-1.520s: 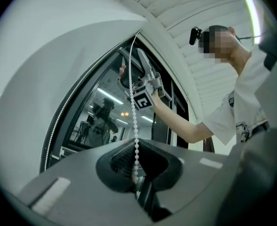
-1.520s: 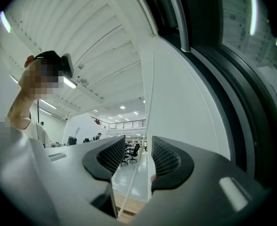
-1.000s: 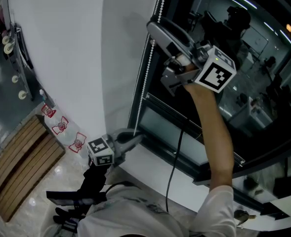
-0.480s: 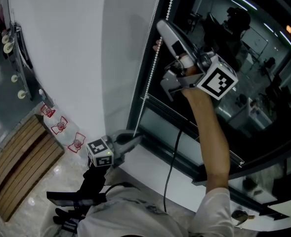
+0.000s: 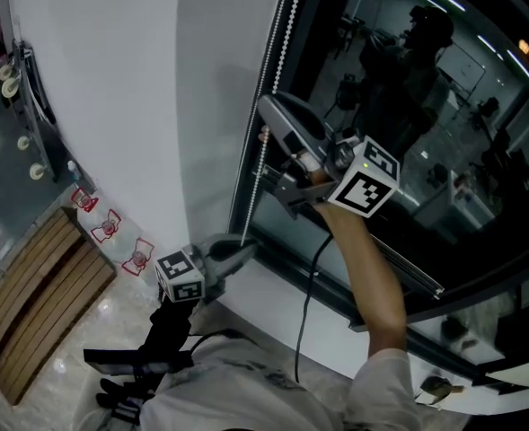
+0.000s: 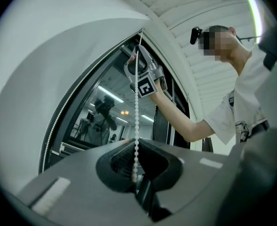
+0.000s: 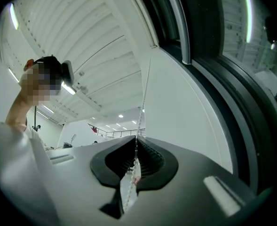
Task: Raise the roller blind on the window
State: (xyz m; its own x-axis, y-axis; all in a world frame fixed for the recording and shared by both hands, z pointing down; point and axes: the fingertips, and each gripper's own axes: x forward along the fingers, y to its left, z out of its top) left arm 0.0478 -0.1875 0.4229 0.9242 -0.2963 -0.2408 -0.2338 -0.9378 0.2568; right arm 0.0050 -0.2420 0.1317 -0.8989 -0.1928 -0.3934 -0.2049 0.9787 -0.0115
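A white bead chain hangs along the dark window frame. My right gripper is raised at the frame. Its jaws have just been closing, and they are now shut on the bead chain, which runs up from between the pads. Low at the sill, my left gripper points up at the frame. In the left gripper view the bead chain drops straight from the right gripper into the left gripper, whose jaws stand closed on it. The blind itself is not in view.
Dark window glass reflects the room. Below it lies a white sill with a black cable hanging across it. A white wall is to the left, and wooden slats lie on the floor far below.
My right gripper has come down along the window frame with the chain between its jaws. The left gripper has stayed in place at the sill.
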